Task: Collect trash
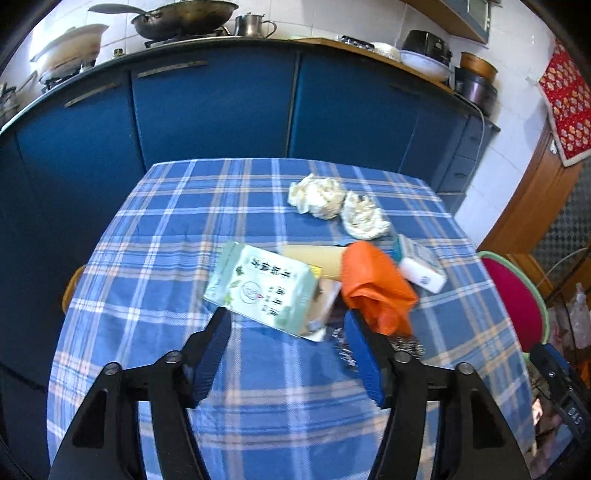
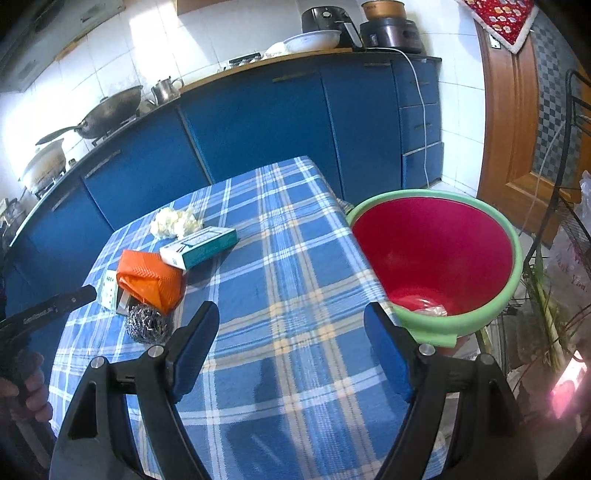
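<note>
Blue-padded fingers of the left gripper (image 1: 286,325) stand spread above a plaid tablecloth (image 1: 155,258), clasping nothing; the near edge of a pale green printed box (image 1: 260,286) lies just ahead of the gap between them. Just beyond the right-hand finger an orange plastic bag (image 1: 375,284) lies crumpled, with a steel wool scourer (image 1: 341,350) half hidden behind that finger's pad. Past the bag sits a white and teal carton (image 1: 421,267), and a tan item, too hidden to name, lies between the box and the bag. Farther on, two crumpled tissue wads (image 1: 317,195) rest side by side on the cloth.

Alongside, the right gripper (image 2: 291,314) hangs over a bare stretch of the same tablecloth, its fingers released and wide apart, nothing between them. Off its left finger the scourer, bag and carton cluster together, and a hand (image 2: 26,387) at the frame edge grips the other tool. Just past its right finger a red bin with a green rim (image 2: 436,254) stands beside the table edge, a scrap of clear wrapper at its bottom. Blue cabinets (image 2: 258,118) and a wok (image 1: 184,16) on the stove fill the background.
</note>
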